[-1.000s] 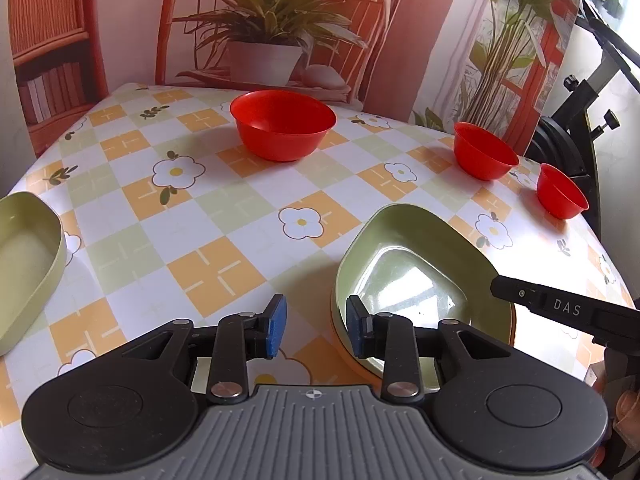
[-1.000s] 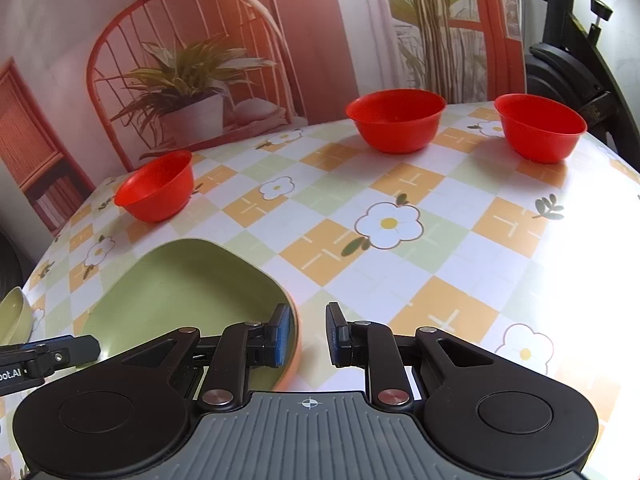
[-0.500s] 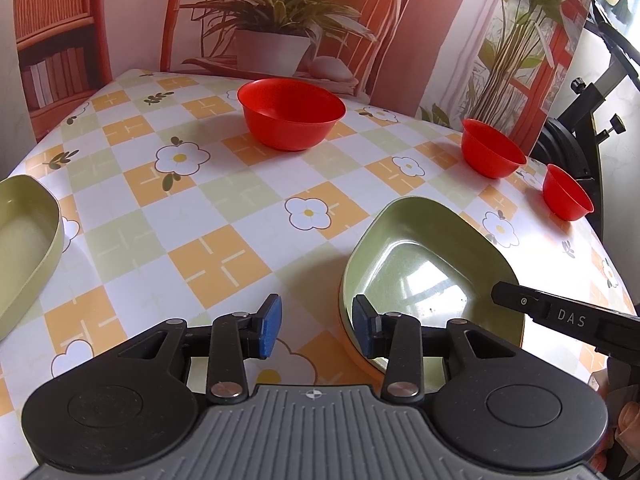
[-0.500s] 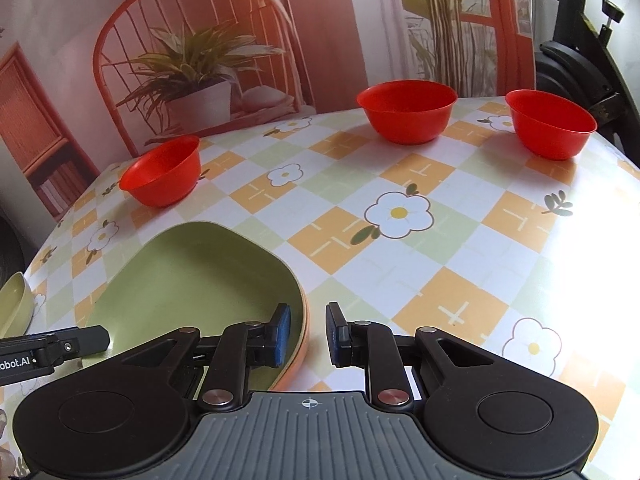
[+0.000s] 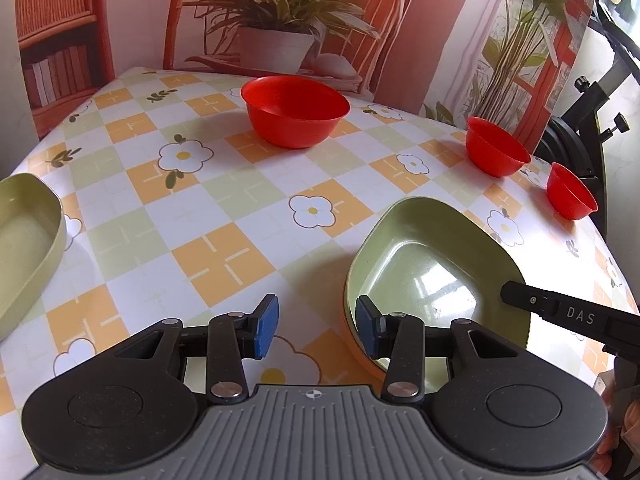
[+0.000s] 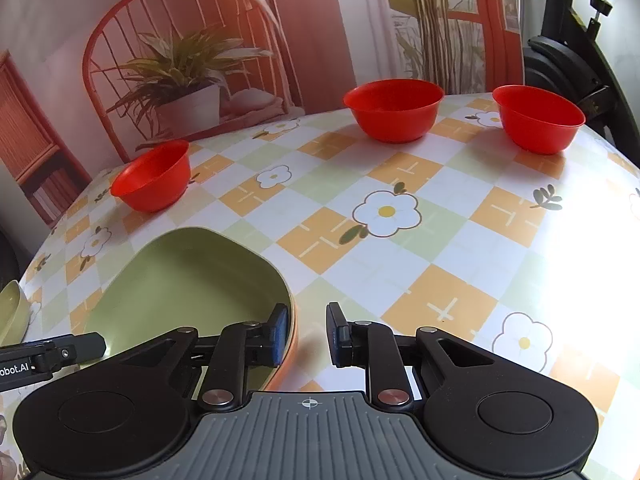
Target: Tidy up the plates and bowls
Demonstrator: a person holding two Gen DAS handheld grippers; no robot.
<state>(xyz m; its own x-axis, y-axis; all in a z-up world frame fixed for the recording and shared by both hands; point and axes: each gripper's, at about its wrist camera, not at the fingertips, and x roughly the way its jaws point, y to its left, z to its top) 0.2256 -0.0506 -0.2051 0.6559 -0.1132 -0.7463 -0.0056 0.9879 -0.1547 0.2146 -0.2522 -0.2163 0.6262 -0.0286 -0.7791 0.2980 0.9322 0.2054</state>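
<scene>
While both grippers hover low over the flowered tablecloth, neither has hold of anything. The left gripper stands with its blue pads parted, the right-hand pad at the near rim of the green plate, which sits on an orange plate whose edge peeks out beneath at 6 o'clock. The right gripper is likewise parted, its jaws either side of that green plate's rim, not closed on it. In the left wrist view, a second green dish lies at 9 o'clock, cut off by the frame edge. Three red bowls stand apart: a large one at 12 o'clock, two smaller toward 2 o'clock near the table's far edge. Bare cloth lies open between the plates and the bowls.
</scene>
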